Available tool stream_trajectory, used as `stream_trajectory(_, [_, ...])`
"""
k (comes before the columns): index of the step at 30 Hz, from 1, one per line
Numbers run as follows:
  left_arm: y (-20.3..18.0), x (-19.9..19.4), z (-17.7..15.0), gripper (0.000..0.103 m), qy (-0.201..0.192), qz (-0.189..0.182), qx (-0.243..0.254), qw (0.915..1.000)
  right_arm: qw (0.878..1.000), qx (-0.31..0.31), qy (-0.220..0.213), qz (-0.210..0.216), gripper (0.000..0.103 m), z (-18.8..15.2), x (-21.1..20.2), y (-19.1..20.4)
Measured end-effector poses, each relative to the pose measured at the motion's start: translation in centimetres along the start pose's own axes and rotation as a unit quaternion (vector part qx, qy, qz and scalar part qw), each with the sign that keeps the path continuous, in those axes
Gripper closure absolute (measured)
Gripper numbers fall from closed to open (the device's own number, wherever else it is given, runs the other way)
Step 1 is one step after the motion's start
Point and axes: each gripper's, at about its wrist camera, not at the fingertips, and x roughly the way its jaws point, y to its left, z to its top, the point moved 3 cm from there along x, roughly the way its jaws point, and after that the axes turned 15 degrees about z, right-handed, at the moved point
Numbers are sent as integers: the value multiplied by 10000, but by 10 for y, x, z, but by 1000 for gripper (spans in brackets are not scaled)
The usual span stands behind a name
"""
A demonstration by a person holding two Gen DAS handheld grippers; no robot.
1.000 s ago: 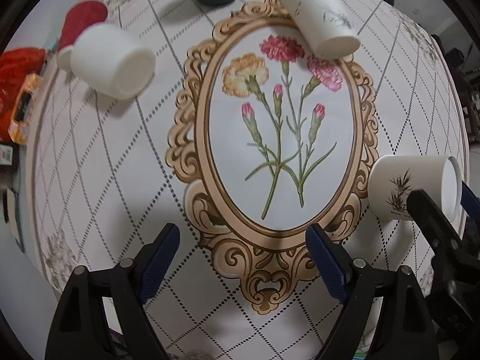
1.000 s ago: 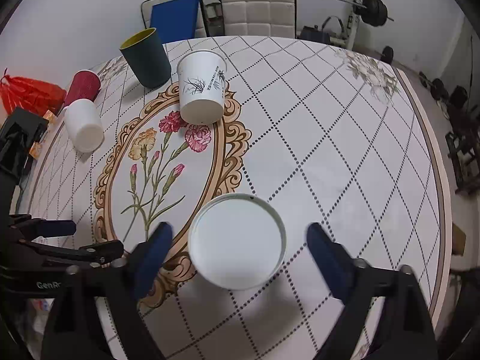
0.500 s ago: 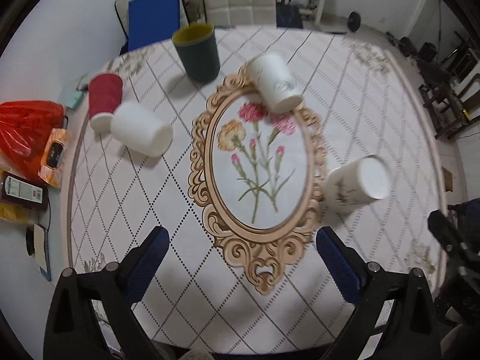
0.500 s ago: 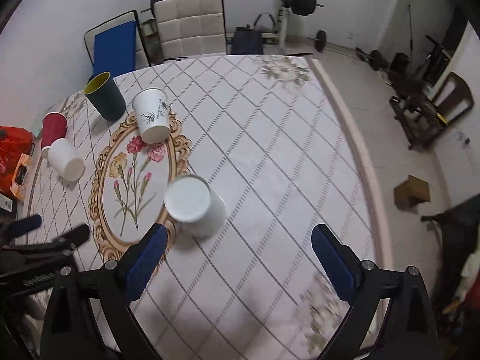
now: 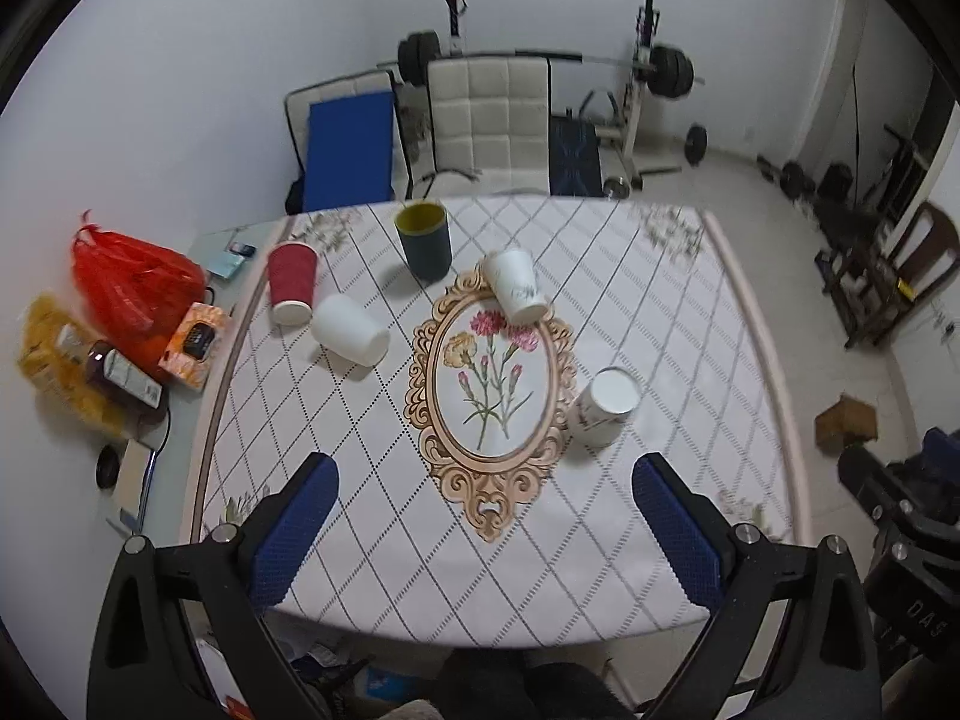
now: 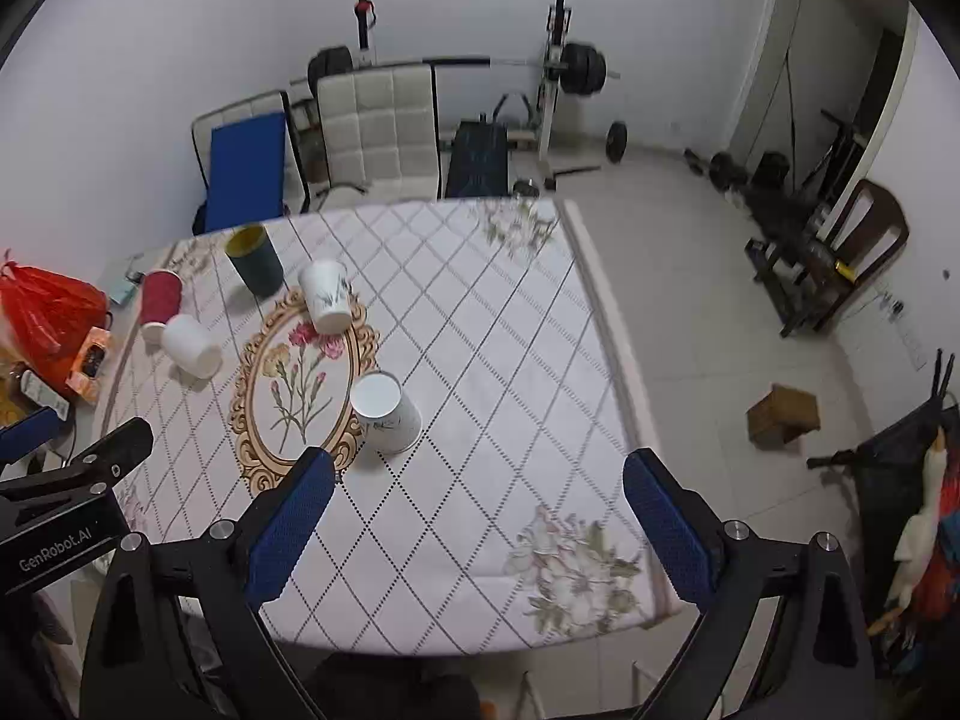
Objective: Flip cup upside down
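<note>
Change: you have pulled both grippers up and back since a second ago; the cup [image 6: 385, 412] that sat between your right fingers then now stands alone on the table [image 6: 480, 324], small in both views.
Cup: it stands upside down, flat white base up, wide mouth on the cloth, just outside the right edge of the oval [image 5: 489, 381] flower frame.
Cup vs right gripper: your right gripper [image 6: 474, 525] hangs above the near table edge; the cup lies ahead of it, just past the left fingertip [image 6: 291, 519], apart from both pads.
Cup vs left gripper: in the left view the cup [image 5: 602, 407] is ahead and to the right, just beyond the right fingertip [image 5: 675, 531], not touching it.
Right fingers: spread wide, nothing between them.
Left fingers: your left gripper [image 5: 483, 534] is also spread wide and holds nothing.
Other cups: a printed cup [image 5: 516, 294] at the oval's top, a plain white cup [image 5: 350, 330] and a red cup [image 5: 291, 283] to the left, all base up; a dark cup [image 5: 424, 240] stands upright with a yellow inside.
Off the cloth: a red bag [image 5: 135, 285] and small packets at the left.
Hard to make out: the print on the cup's wall is too small to read; the near table edge is cut off behind the gripper bodies; each gripper shows only partly at the other view's edge.
</note>
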Motion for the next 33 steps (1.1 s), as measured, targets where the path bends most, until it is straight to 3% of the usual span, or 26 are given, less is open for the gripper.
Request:
stream_trajectory(6, [22,-67,-7,3,-306,16,-305,9991,9994,-44,-277,205,3,-8,-83,8])
stream_trajectory(14, [39,-116,-18,3,-528,34,-263,9983,9978,-153,-590,264,3,-16,-160,29])
stream_trajectory(21, [46,-137,-24,3,-676,83,-169,9975,9968,-198,-736,235,3,-20,-193,43])
stream_trajectory(33, [48,-146,-33,3,-719,-12,-134,9973,9968,-120,-746,249,2,-22,-210,43])
